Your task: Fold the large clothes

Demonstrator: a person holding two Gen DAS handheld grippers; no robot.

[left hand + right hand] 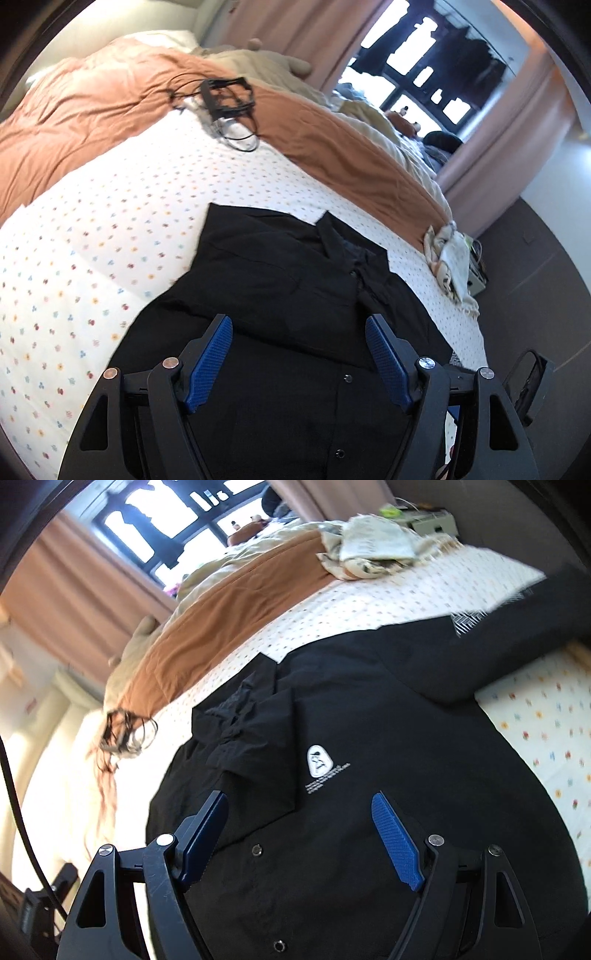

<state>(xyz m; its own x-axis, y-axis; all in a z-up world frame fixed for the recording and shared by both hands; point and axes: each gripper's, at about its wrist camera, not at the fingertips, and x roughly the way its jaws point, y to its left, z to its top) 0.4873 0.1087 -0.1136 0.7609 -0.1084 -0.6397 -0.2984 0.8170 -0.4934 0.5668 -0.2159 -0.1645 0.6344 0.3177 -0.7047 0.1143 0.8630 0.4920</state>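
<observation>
A black button-up shirt (280, 280) lies spread on the flower-dotted white bed sheet (92, 236), collar toward the far side. My left gripper (298, 323) hovers over its lower front, blue pads wide apart, nothing between them. In the right wrist view the same black shirt (369, 709) shows a white chest logo (320, 761), a left part folded over the front, and one sleeve (517, 642) stretched out to the right. My right gripper (300, 800) stands open just above the cloth near the snap placket, with only the flat cloth below it.
An orange blanket (92, 110) and cream bedding cover the far part of the bed. A black tangle of cables and straps (229, 103) lies on the bed beyond the shirt. A crumpled pale cloth (450, 258) sits at the bed's right edge. Pink curtains (295, 29) frame a window.
</observation>
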